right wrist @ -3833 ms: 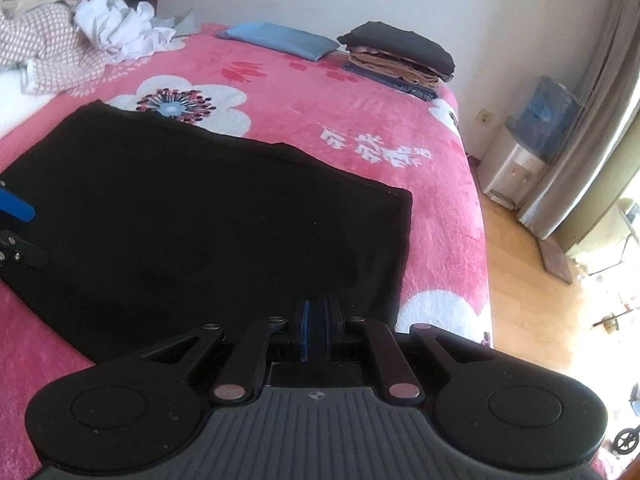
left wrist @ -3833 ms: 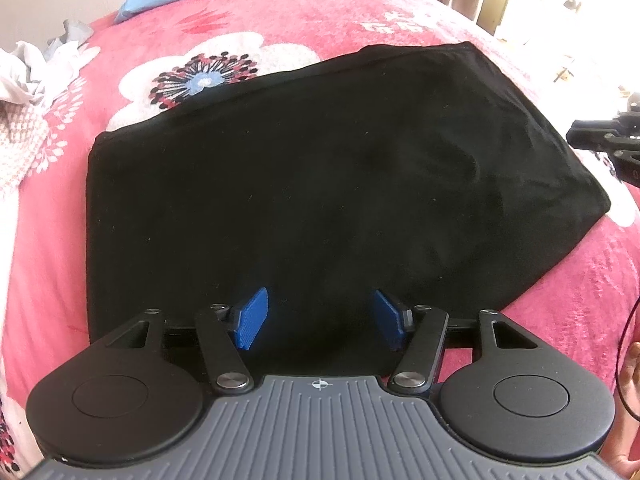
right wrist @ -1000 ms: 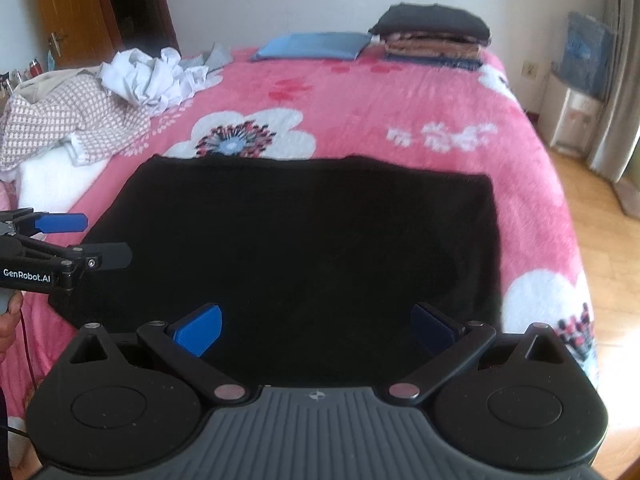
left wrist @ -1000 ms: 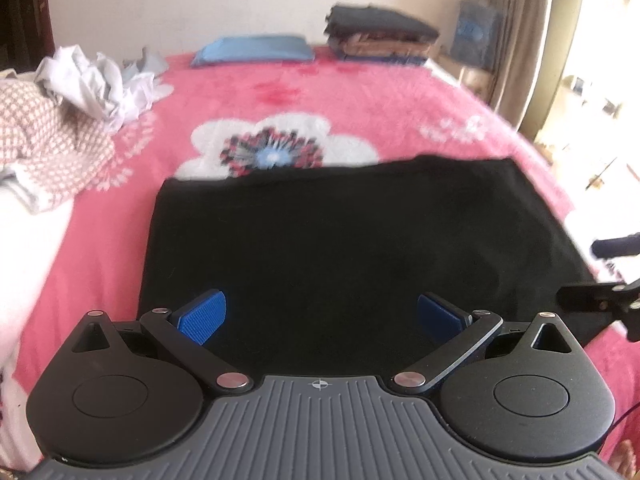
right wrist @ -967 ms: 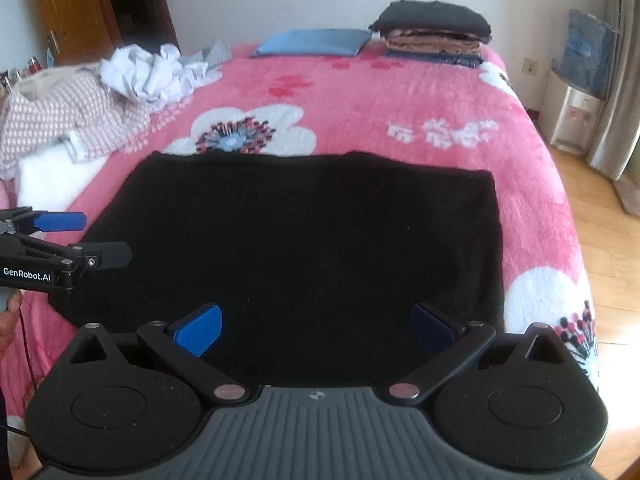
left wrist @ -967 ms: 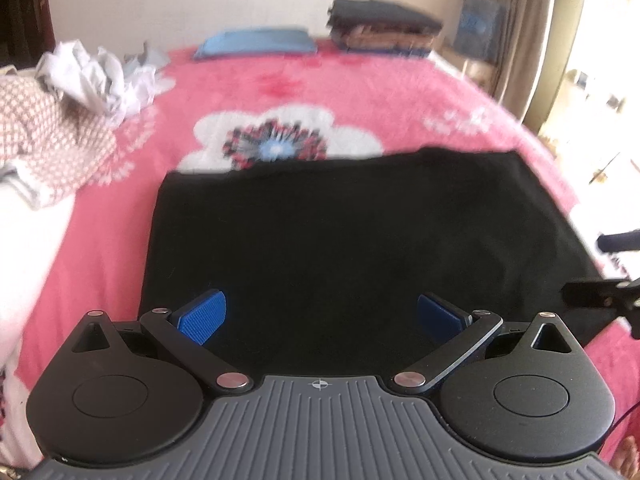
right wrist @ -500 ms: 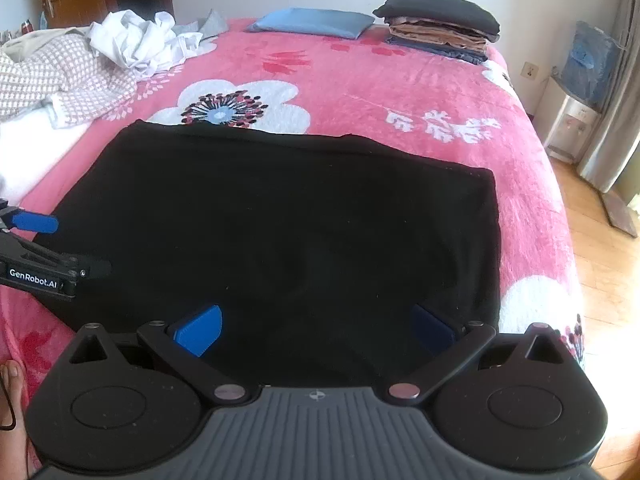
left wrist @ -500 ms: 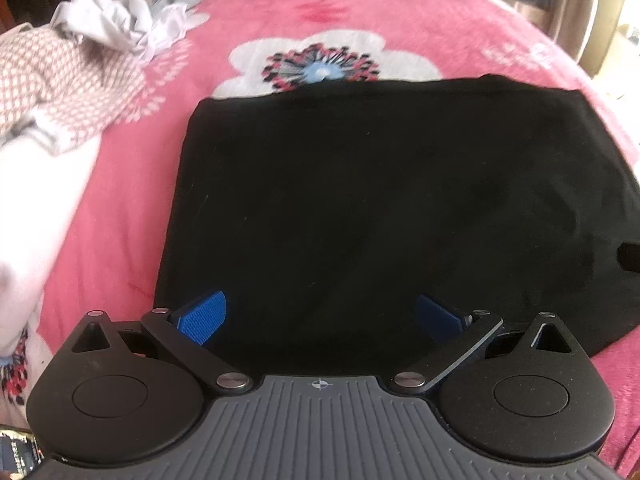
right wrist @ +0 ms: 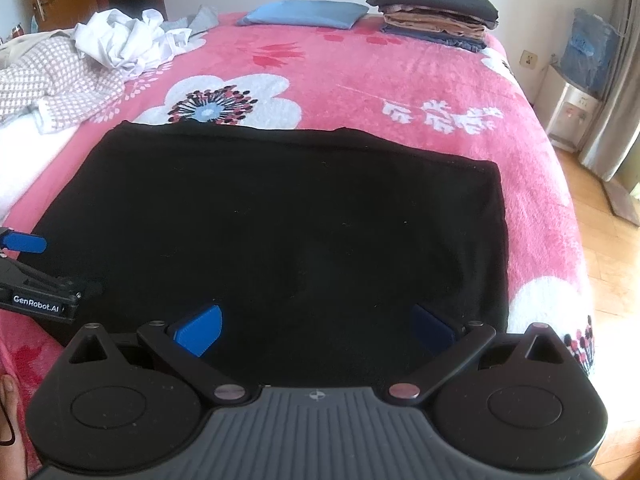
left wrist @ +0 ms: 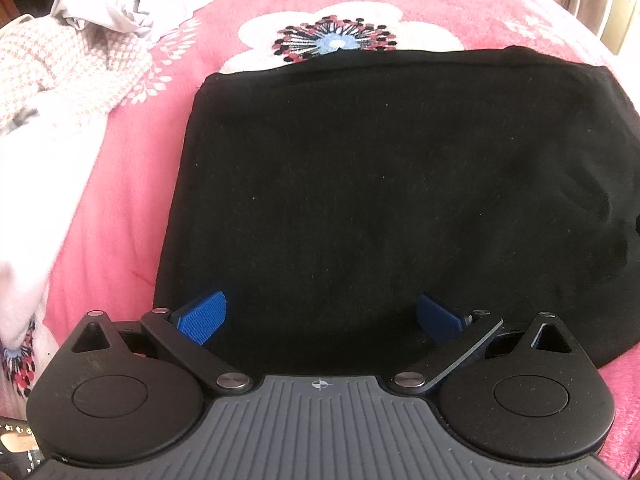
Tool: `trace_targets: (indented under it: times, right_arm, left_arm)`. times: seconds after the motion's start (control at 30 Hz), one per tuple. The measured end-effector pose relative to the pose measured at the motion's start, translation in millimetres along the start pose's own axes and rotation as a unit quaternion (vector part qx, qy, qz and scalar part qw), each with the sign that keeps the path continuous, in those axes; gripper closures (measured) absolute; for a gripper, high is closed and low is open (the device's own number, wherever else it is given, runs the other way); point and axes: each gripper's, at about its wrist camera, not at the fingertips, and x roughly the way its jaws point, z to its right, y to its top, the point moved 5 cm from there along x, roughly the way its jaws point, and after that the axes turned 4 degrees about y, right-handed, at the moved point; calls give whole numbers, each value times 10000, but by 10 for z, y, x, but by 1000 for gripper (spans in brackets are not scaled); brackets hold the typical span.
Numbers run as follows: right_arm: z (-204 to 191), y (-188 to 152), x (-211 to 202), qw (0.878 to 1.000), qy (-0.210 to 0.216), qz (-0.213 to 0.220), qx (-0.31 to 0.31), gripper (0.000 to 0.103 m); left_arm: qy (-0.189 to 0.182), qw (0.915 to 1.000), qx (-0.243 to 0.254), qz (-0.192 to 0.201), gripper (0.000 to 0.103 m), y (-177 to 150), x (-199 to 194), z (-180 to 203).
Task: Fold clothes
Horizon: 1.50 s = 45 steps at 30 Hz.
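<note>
A black garment (left wrist: 392, 200) (right wrist: 280, 232) lies flat as a wide rectangle on the pink flowered bed. My left gripper (left wrist: 320, 320) hangs open over the garment's near left part, nothing between its blue pads. My right gripper (right wrist: 316, 330) is open too, over the near right part, close to the garment's right edge. From the right wrist view the left gripper (right wrist: 36, 268) shows at the far left, at the garment's left edge, one blue pad above its black arm.
A pile of unfolded clothes, white shirt (right wrist: 128, 40) and checked knit (right wrist: 52, 76), lies at the bed's far left. A blue pillow (right wrist: 304, 14) and a folded stack (right wrist: 436, 12) sit at the head. The bed's right edge drops to a wooden floor (right wrist: 608, 264). A bare foot (right wrist: 10, 424) shows at bottom left.
Both grippers have tilted down and come closer to the garment's near edge. The right one, shut 3.8 s ago, has stood open for the last second. The garment has not moved.
</note>
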Motion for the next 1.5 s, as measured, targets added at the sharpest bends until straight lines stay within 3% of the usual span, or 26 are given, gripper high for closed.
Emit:
trace_targets:
  times: [0.43,0.7,0.97,1.23,1.37,1.5]
  right_arm:
    - [43,148,61,9997,36,214,-74,2]
    - [-29,330,38,9978,253,513,-342,2]
    - [-202,482,58,9942,476,660,-703,3]
    - [-482,614,103,9876,828,350,-1288,5]
    - [-681,611,167,9803,1083,-73,-1648,9]
    - [-912,603,242,9697,1269,-466,-2036,14]
  left_arm:
    - [-76,9998,114,142,0,62,45,40]
    - [-335,9973,167,637,0,111,-153,-137]
    - [-238,9992,-117,314,0,-88,-169,-600]
    - [-586,9974,-398,134,0,-369,-190,-814]
    - [-541,9979,-304,178,0,-482,-196,-856]
    - [-756,9965,-288,221,0,-539,-227,-884]
